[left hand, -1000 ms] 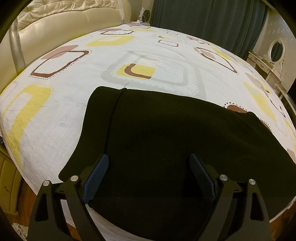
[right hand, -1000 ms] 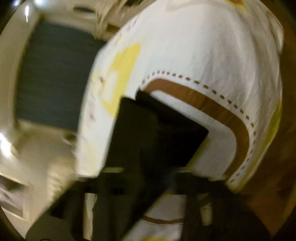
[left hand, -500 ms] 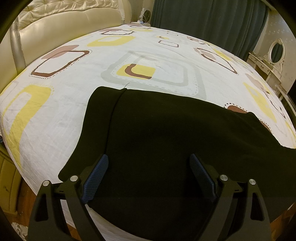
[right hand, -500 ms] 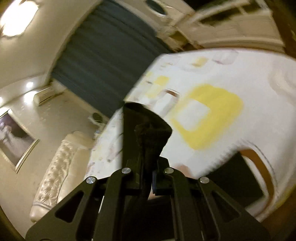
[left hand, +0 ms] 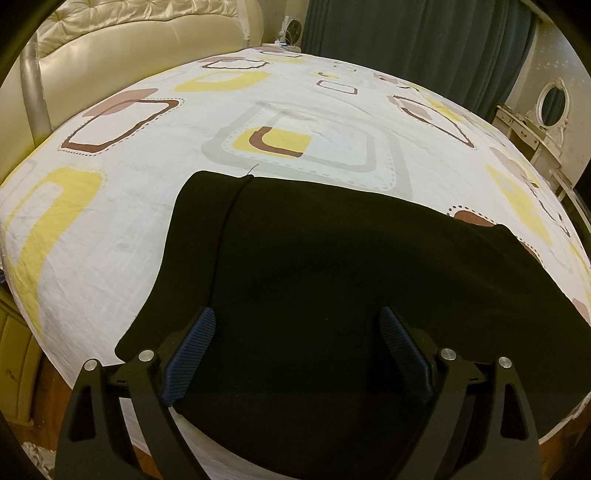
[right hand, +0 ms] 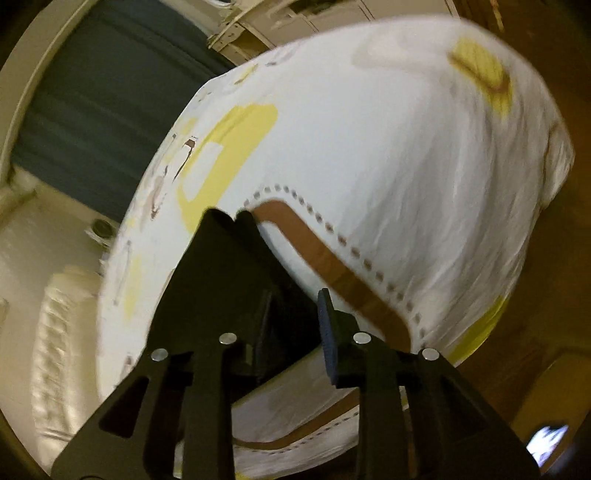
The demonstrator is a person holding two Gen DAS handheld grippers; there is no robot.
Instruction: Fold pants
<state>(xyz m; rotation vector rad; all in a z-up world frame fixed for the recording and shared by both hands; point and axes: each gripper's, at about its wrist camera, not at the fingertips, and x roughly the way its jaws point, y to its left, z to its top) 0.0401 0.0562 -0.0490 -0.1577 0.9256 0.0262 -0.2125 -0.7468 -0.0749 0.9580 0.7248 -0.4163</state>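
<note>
- Looking along the left gripper (left hand: 297,354), we see a round bed (left hand: 110,236) under a white sheet printed with yellow, brown and grey squares.
- A cream tufted headboard (left hand: 122,40) curves behind the bed at upper left; dark teal curtains (left hand: 417,40) hang at the back.
- A white dresser (left hand: 532,129) with an oval mirror (left hand: 552,103) stands at the far right, beside the curtains.
- A small fan (left hand: 291,29) sits between headboard and curtains.
- The black pants (left hand: 351,280) lie flat on the near part of the bed, reaching to its near edge and running off toward the right.
- A seam or fold line runs down the pants near their left side.
- Our left gripper hovers over the near end of the pants, its blue pads (left hand: 190,354) wide apart with nothing between them.
- The right-wrist view is tilted and blurred; it shows the same sheet, the curtains and brown floor (right hand: 546,302).
- Our right gripper (right hand: 291,314) has its fingers parted; one blue pad (right hand: 328,332) shows clear on the right.
- Black cloth (right hand: 221,280) rises in front of the right gripper's left finger and hides it; we cannot tell whether that finger touches the cloth.
- The bed's edge fills the frame beyond the right gripper.
</note>
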